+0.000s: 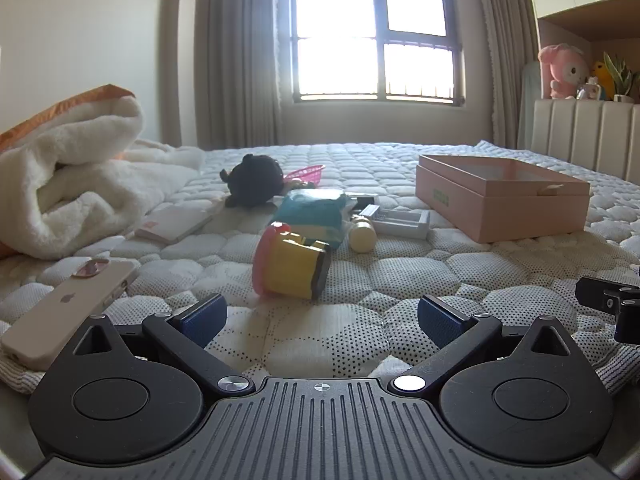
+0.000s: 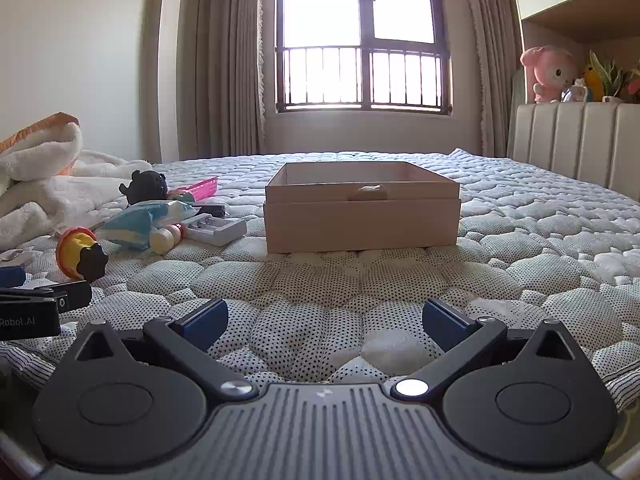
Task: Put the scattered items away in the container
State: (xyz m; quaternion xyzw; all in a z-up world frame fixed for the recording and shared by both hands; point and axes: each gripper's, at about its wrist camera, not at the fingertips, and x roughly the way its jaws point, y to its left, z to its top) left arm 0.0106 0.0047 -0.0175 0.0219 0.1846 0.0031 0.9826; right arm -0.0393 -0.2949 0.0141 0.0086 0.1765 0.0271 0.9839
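An open pink box (image 1: 500,204) stands on the quilted bed, straight ahead in the right wrist view (image 2: 362,216). Scattered items lie to its left: a yellow and pink toy can (image 1: 290,266) (image 2: 80,254), a blue-green packet (image 1: 314,216) (image 2: 148,222), a cream bottle (image 1: 362,234) (image 2: 164,240), a white battery charger (image 1: 400,220) (image 2: 216,228), a black plush (image 1: 254,180) (image 2: 146,186), a pink basket (image 1: 306,174) (image 2: 200,188), a white booklet (image 1: 176,222) and a phone (image 1: 68,308). My left gripper (image 1: 320,316) is open and empty, just short of the can. My right gripper (image 2: 324,320) is open and empty, facing the box.
A folded white blanket (image 1: 68,184) is heaped at the left. A padded headboard (image 1: 580,140) with plush toys (image 1: 560,70) above it stands at the right. A window (image 1: 372,32) and curtains are beyond the bed. The other gripper shows at the right edge (image 1: 612,304).
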